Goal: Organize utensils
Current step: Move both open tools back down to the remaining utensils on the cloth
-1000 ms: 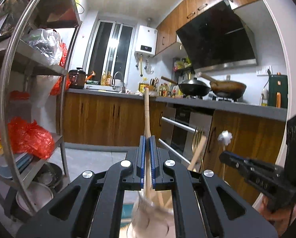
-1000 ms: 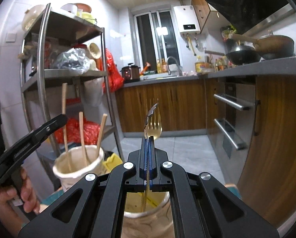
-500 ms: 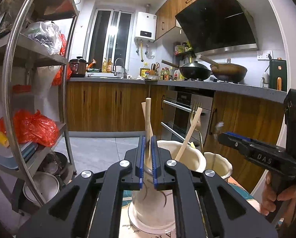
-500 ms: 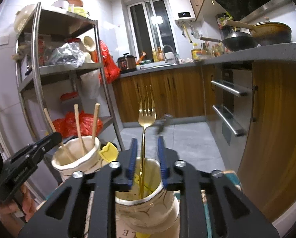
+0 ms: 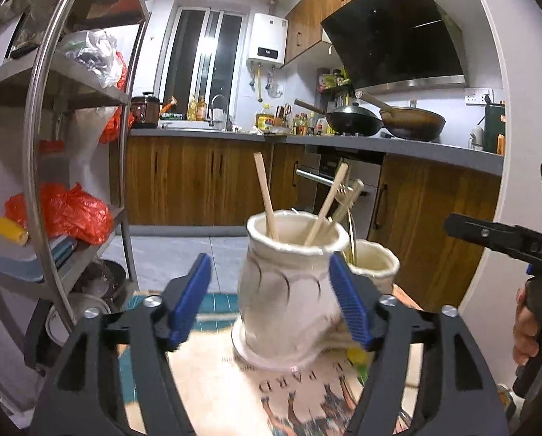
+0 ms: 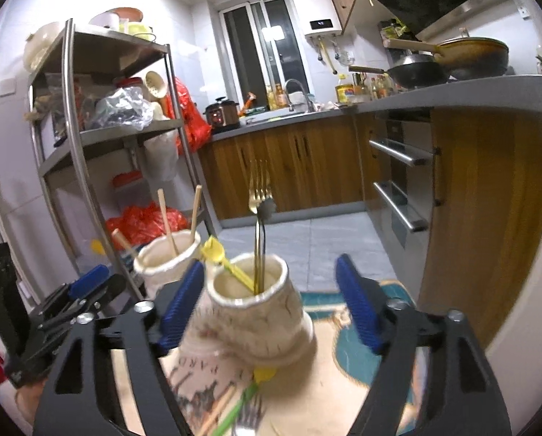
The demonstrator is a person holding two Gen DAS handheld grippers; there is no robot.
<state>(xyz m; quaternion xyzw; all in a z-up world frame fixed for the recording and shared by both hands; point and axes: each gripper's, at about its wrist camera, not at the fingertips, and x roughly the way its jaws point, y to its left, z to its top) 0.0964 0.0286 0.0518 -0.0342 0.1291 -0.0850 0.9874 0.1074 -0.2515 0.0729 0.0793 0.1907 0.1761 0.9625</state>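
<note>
On the printed mat (image 5: pixel 307 392), two cream ceramic jars serve as landmarks. Left jar (image 5: pixel 289 283) holds wooden chopsticks (image 5: pixel 265 196); right jar (image 6: pixel 256 312), just beside it, holds a gold fork (image 6: pixel 259 196) and a yellow-headed utensil (image 6: pixel 221 259). Left gripper (image 5: pixel 271 301) has its jaws opening, wide around the left jar without pressing it. Right gripper (image 6: pixel 271 301) likewise has its jaws opening; the right jar stands between its blue pads, ungripped. Judged step: release after depositing. Further utensils (image 6: pixel 245 414) lie in front of the right jar; the next move calls for reaching down to them. Legible writing: "PARD" on the mat.
</note>
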